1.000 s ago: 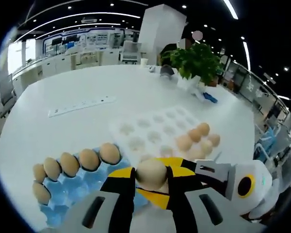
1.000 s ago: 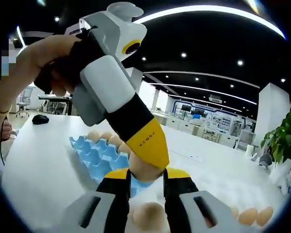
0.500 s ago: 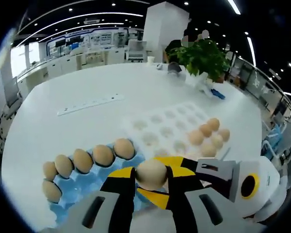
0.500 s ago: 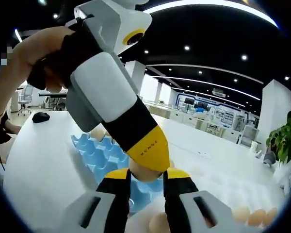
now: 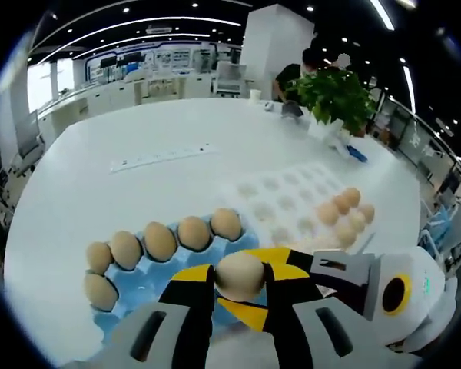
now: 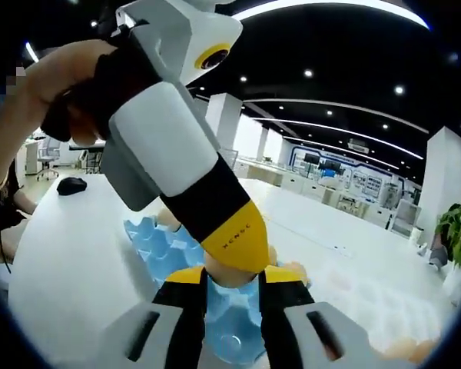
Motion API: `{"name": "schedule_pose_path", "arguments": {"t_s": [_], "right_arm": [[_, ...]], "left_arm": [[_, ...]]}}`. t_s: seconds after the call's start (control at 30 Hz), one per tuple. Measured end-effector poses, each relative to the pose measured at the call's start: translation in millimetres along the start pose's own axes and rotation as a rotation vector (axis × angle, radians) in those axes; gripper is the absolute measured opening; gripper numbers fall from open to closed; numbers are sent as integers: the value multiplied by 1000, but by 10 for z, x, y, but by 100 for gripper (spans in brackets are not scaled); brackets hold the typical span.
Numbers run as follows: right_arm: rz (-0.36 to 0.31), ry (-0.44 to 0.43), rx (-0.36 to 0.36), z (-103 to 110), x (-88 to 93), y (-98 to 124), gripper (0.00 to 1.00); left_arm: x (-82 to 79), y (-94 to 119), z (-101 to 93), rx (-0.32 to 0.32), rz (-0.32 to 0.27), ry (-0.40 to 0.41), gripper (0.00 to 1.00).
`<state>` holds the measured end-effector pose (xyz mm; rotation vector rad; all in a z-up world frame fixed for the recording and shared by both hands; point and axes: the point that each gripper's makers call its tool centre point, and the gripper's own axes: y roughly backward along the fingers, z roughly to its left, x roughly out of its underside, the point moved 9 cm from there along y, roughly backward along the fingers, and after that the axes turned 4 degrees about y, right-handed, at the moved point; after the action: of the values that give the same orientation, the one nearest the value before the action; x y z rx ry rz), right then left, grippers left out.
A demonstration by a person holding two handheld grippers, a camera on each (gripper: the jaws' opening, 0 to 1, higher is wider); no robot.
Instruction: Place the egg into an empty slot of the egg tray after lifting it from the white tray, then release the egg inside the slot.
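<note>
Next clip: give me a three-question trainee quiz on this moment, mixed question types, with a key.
1. True or false: the left gripper holds an egg between its jaws.
2. Multiple choice: the eggs already in the blue tray sit (A) in a row along its far edge and down one side, (B) scattered across the middle, (C) stacked in one slot.
3. Fill in: in the left gripper view, the remaining loose eggs lie on the ____ tray.

Key: 1 true; 2 A; 3 white.
</note>
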<state>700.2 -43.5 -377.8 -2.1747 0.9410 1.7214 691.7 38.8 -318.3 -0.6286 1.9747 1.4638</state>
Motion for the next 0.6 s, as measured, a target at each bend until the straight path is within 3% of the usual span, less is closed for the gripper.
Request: {"name": "schedule_pose_path", "arguments": {"t_s": [0.6], "right_arm": [[8,-85,-73,228,-86,-419,27]], "left_arm": [[72,64,400,-89,-40,14,26]]}}
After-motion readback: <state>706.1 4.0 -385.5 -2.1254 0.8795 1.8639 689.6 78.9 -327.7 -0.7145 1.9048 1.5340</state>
